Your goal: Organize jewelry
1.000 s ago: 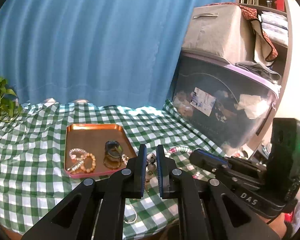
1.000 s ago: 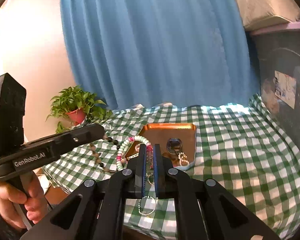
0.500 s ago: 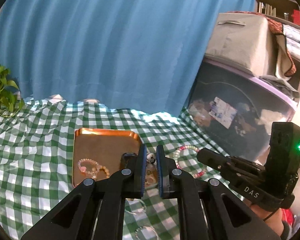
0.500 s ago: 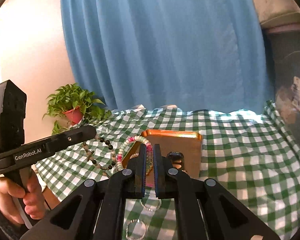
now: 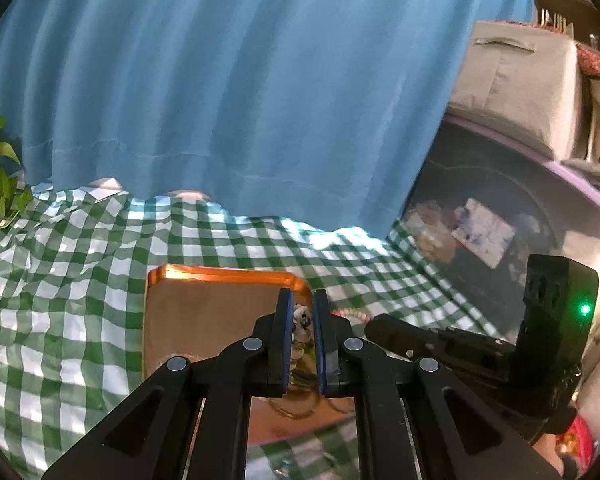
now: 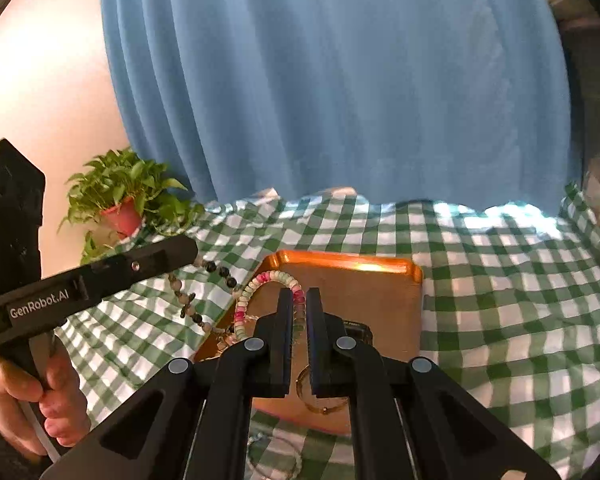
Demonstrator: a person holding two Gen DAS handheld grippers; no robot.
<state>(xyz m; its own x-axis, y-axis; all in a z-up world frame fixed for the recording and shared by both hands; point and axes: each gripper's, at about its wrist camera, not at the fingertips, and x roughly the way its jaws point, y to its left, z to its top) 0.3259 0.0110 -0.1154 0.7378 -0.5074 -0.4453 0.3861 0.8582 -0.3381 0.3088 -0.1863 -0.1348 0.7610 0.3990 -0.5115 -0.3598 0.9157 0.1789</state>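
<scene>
A copper tray [image 5: 204, 312] [image 6: 380, 288] lies on the green checked cloth. My left gripper [image 5: 301, 309] is shut on a string of dark and pale beads [image 5: 302, 320], which hangs from it over the tray's left edge in the right wrist view [image 6: 188, 300]. My right gripper [image 6: 299, 303] is shut on a pink, white and green bead bracelet [image 6: 256, 288] and holds it above the tray. A gold ring bracelet [image 6: 320, 400] and a dark piece [image 6: 358, 330] lie in the tray, partly hidden by my fingers.
A potted plant [image 6: 124, 204] stands at the back left. A blue curtain [image 5: 240, 100] hangs behind the table. A dark storage bin [image 5: 500, 216] with a grey box [image 5: 512, 80] on top stands at the right. Loose bracelets [image 6: 276, 456] lie on the cloth before the tray.
Both grippers have moved forward toward the tray with their beads held. The tray looks larger and nearer, and the bracelets inside are now mostly hidden behind my fingers.
</scene>
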